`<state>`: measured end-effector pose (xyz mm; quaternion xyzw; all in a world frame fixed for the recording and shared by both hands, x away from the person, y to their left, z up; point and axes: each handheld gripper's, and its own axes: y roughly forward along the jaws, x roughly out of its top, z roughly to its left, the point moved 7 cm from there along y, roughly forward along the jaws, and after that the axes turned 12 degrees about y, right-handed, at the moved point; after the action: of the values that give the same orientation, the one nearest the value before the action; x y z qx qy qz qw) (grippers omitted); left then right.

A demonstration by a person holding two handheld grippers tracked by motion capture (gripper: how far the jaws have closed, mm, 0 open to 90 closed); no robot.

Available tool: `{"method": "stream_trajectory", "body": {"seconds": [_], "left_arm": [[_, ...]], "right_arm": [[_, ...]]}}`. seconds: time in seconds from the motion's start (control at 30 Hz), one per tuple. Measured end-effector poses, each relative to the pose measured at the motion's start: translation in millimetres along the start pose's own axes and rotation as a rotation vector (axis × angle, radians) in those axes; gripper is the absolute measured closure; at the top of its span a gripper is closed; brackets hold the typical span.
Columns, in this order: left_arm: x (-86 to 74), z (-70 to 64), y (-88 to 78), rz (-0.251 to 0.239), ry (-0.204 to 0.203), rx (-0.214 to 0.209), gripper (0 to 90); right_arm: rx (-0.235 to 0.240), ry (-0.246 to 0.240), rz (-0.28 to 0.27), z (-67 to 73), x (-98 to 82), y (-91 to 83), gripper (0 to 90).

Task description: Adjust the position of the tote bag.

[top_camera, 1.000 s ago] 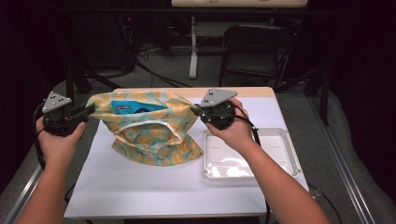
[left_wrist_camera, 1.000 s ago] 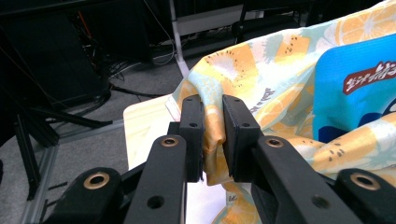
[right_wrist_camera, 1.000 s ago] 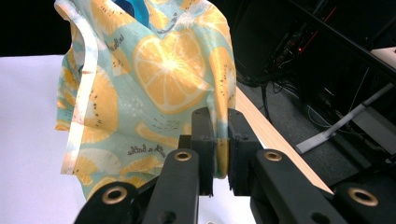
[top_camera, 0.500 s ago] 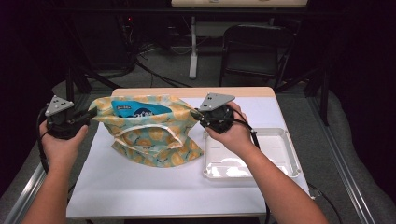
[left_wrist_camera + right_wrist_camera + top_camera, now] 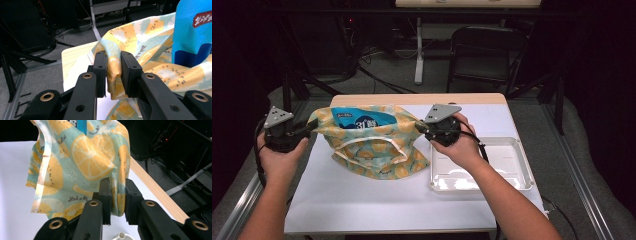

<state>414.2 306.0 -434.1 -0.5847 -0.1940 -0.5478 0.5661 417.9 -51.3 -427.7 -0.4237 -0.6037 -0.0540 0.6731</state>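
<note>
A fabric bag [image 5: 372, 147] printed with orange slices and kiwi stands on the white table [image 5: 362, 210], with a blue snack packet [image 5: 362, 120] sticking out of its mouth. My left gripper [image 5: 312, 126] is at the bag's left top corner and my right gripper [image 5: 419, 125] at its right top corner. In the left gripper view a loose fold of the bag [image 5: 150, 45] sits between my gripper's [image 5: 113, 56] slackened jaws beside the packet [image 5: 192, 32]. In the right gripper view the bag's edge [image 5: 82, 162] hangs between my gripper's [image 5: 117, 183] jaws. Both pairs of jaws have just been opening.
A clear plastic tray [image 5: 504, 160] lies on the table to the right of the bag, under my right forearm. The table's wooden far edge [image 5: 150, 182] runs behind the bag. A dark chair [image 5: 482, 50] and cables stand beyond the table.
The bag has sagged a little lower and its mouth has narrowed. Both hands have stayed at its top corners.
</note>
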Motion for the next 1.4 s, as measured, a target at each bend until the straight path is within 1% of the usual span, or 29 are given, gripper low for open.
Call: {"method": "stream_trajectory", "body": {"seconds": [0.2,0.27,0.33,0.37,0.4,0.43,0.47,0.57,0.73,0.93,1.07,1.23,1.4], "left_arm": [[-3.3,-1.1,-0.4,-0.001,-0.004,-0.002,72.4],[-4.3,-1.3,-0.5,-0.002,-0.008,-0.003,68.4],[-6.4,-2.4,-1.4,-0.014,-0.021,-0.001,63.7],[-6.4,-2.4,-1.4,-0.014,-0.021,-0.001,61.6],[-7.2,-2.5,-1.9,-0.020,-0.023,0.004,61.6],[-8.1,-2.9,-2.5,-0.023,-0.028,0.003,59.6],[-10.0,-3.5,-3.4,-0.029,-0.037,0.000,59.1],[-11.6,-3.9,-4.1,-0.029,-0.039,-0.001,57.5],[-15.9,-6.4,-6.2,-0.029,-0.045,-0.010,57.1],[-18.8,-9.7,-7.1,-0.025,-0.039,-0.021,58.4],[-22.3,-12.9,-5.1,-0.019,-0.037,-0.029,59.1],[-27.7,-14.9,-0.9,-0.008,-0.043,-0.031,60.6],[-36.4,-15.7,5.4,0.014,-0.055,-0.036,62.4]], "right_arm": [[0.007,0.009,0.001,1.0,-4.3,2.1,75.9],[0.009,0.014,0.003,1.8,-6.8,3.3,72.7],[0.006,0.020,0.000,2.0,-8.3,4.1,68.1],[0.006,0.020,0.000,2.0,-8.3,4.1,68.1],[0.001,0.024,-0.004,1.8,-8.8,4.2,65.8],[-0.001,0.030,-0.010,1.9,-9.7,3.8,62.7],[-0.001,0.033,-0.013,2.1,-10.2,3.8,61.5],[0.003,0.037,-0.014,2.5,-11.3,3.6,59.7],[0.014,0.047,-0.006,4.6,-16.9,3.0,57.2],[0.026,0.060,-0.006,6.5,-21.4,3.3,56.7],[0.033,0.072,-0.005,8.2,-26.1,4.6,54.2],[0.038,0.082,0.008,8.5,-32.9,8.9,54.2],[0.047,0.094,0.025,11.2,-41.6,15.3,54.4]]}}
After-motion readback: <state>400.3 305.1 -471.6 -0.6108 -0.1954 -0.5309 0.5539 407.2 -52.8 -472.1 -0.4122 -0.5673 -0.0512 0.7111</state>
